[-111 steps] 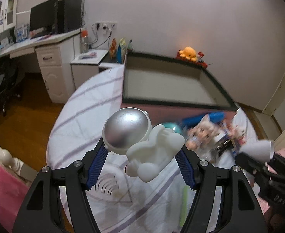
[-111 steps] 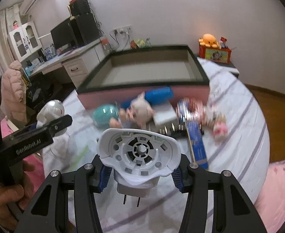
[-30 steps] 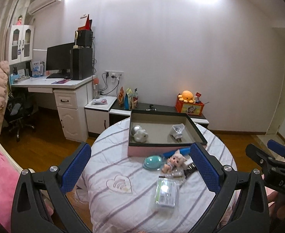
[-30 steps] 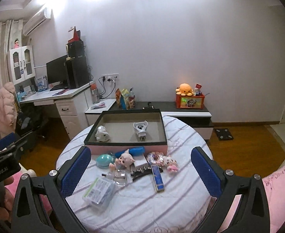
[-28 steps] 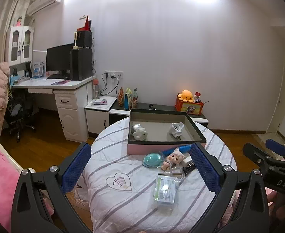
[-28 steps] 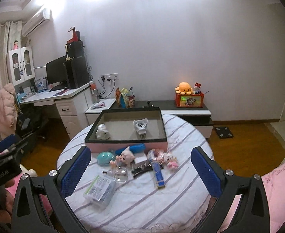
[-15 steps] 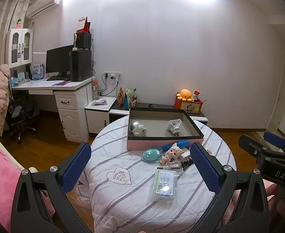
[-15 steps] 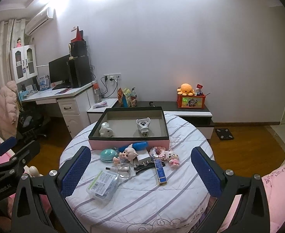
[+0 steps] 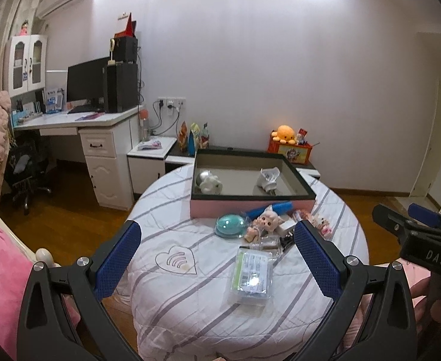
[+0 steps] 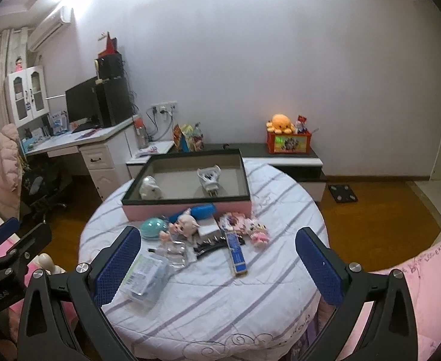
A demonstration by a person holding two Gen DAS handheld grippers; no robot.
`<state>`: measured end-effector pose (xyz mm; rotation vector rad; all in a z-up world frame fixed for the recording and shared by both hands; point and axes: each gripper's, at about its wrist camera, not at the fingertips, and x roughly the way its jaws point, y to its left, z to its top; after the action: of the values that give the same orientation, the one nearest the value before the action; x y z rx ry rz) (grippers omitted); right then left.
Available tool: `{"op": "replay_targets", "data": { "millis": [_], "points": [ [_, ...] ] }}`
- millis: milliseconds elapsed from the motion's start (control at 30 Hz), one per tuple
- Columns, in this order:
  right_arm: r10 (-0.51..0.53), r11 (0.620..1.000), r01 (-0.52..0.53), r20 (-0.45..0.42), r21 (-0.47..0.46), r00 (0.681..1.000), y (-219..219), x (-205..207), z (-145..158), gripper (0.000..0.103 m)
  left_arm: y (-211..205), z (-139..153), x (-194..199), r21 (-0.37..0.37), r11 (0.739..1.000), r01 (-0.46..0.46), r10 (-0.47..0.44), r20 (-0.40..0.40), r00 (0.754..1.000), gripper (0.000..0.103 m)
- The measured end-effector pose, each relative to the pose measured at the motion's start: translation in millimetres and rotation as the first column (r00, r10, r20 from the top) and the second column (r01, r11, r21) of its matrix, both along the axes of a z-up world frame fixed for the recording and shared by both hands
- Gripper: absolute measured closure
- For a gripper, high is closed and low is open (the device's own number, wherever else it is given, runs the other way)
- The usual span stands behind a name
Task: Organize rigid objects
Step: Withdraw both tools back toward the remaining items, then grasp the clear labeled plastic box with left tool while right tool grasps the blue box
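You are holding both the left gripper (image 9: 217, 252) and right gripper (image 10: 217, 258) wide and empty above the round table (image 10: 250, 300). The tray (image 10: 190, 206) is containing an astronaut figure (image 10: 150, 192) and plug adapter (image 10: 209, 179); doll (image 10: 185, 224), teal dome (image 10: 151, 227) and packet (image 10: 145, 276) are lying outside.

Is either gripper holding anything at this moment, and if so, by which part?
Nothing is held. The left gripper and the right gripper are both wide open and empty, back from the table.
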<state>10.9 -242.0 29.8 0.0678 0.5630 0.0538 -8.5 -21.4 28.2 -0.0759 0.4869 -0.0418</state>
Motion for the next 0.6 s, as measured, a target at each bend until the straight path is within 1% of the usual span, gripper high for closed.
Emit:
{"op": "replay_targets", "data": {
  "millis": [133, 233, 400, 500, 600],
  "points": [
    [-0.016, 1.000, 0.016, -0.043, 0.010, 0.999, -11, 13, -16, 0.000, -10, -20, 12, 0.026, 0.999, 0.018, -0.017, -0.042, 0.999, 0.000],
    [-0.028, 1.000, 0.028, -0.090, -0.007, 0.996, -16, 26, -34, 0.000, -20, -39, 22, 0.047, 0.998, 0.046, -0.042, -0.080, 0.996, 0.000],
    [-0.046, 0.999, 0.042, -0.183, -0.023, 0.982, -25, 51, -67, 0.000, -40, -79, 48, 0.075, 0.993, 0.095, -0.081, -0.177, 0.981, 0.000],
    [-0.042, 0.999, 0.039, -0.211, -0.022, 0.976, -28, 63, -82, 0.000, -49, -98, 61, 0.081, 0.990, 0.113, -0.092, -0.224, 0.970, 0.000],
    [-0.039, 0.999, 0.034, -0.230, -0.027, 0.973, -29, 73, -91, 0.000, -54, -109, 70, 0.082, 0.989, 0.123, -0.100, -0.245, 0.964, 0.000]
  ]
}}
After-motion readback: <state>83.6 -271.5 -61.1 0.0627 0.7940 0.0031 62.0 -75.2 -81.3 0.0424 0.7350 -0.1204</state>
